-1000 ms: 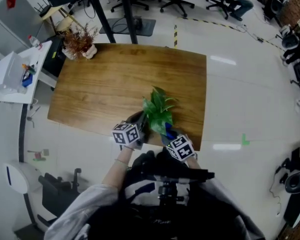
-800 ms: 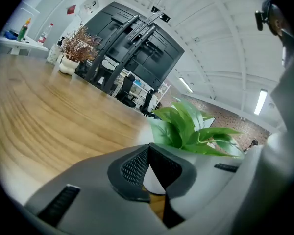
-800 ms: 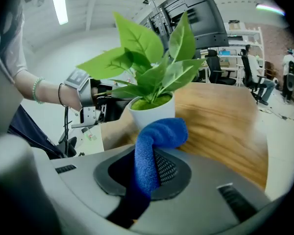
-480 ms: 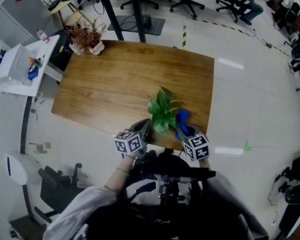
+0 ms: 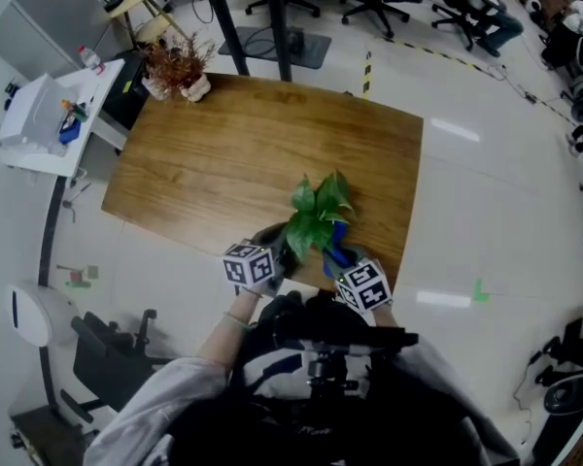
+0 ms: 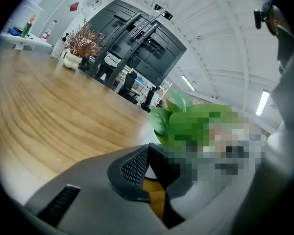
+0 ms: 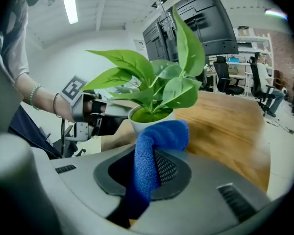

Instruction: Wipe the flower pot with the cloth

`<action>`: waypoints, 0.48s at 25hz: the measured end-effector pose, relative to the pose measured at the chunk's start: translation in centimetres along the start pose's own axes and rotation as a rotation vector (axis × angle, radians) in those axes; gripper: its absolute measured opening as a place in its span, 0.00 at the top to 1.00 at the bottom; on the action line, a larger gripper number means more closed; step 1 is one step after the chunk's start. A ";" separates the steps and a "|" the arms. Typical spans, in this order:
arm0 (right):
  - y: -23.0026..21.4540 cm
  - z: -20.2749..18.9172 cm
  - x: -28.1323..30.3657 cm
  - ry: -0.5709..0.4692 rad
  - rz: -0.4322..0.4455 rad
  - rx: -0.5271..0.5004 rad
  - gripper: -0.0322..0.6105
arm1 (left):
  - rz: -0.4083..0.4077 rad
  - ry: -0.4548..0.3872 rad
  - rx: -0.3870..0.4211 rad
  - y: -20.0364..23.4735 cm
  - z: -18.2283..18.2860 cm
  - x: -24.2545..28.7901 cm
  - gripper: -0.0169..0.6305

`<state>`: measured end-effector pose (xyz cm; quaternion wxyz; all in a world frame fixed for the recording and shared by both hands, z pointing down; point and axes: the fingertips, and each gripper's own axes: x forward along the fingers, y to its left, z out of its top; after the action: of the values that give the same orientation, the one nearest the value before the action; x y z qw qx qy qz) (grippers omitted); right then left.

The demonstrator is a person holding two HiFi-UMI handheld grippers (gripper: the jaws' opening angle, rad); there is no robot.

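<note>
A leafy green plant [image 5: 316,212] stands in a white flower pot [image 7: 152,120] near the front edge of the wooden table [image 5: 223,163]. My left gripper [image 5: 277,248] is shut on the pot's left rim; a sliver of white pot [image 6: 150,172] shows between its pads, and this gripper [image 7: 100,115] also appears in the right gripper view. On the pot's right side, my right gripper [image 5: 338,262] is shut on a blue cloth [image 7: 154,155], whose folded top touches the pot's near wall. From the head view the cloth [image 5: 332,250] peeks out under the leaves, which hide the pot.
A small pot of dried brown flowers [image 5: 180,66] stands at the table's far left corner. A white side table [image 5: 49,115] with bottles is to the left. Office chairs [image 5: 374,3] stand beyond the table. The pot sits close to the table's front edge.
The right gripper with the cloth swung out to the right of the pot, then came back in against it. The left gripper kept its hold on the pot.
</note>
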<state>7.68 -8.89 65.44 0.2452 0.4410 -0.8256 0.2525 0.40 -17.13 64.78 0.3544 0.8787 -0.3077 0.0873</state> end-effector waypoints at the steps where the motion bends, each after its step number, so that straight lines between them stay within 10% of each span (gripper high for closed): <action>1: 0.6 0.0 0.4 0.009 0.016 -0.010 0.85 | 0.006 -0.002 0.006 0.4 0.4 0.2 0.96; 12: -0.2 -1.4 -0.1 0.027 0.031 0.018 0.85 | 0.063 -0.053 -0.008 0.8 0.3 -1.1 0.96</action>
<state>8.14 -8.03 66.51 0.2486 0.4269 -0.8265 0.2698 -0.98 -17.25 64.57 0.3465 0.8692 -0.3450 0.0741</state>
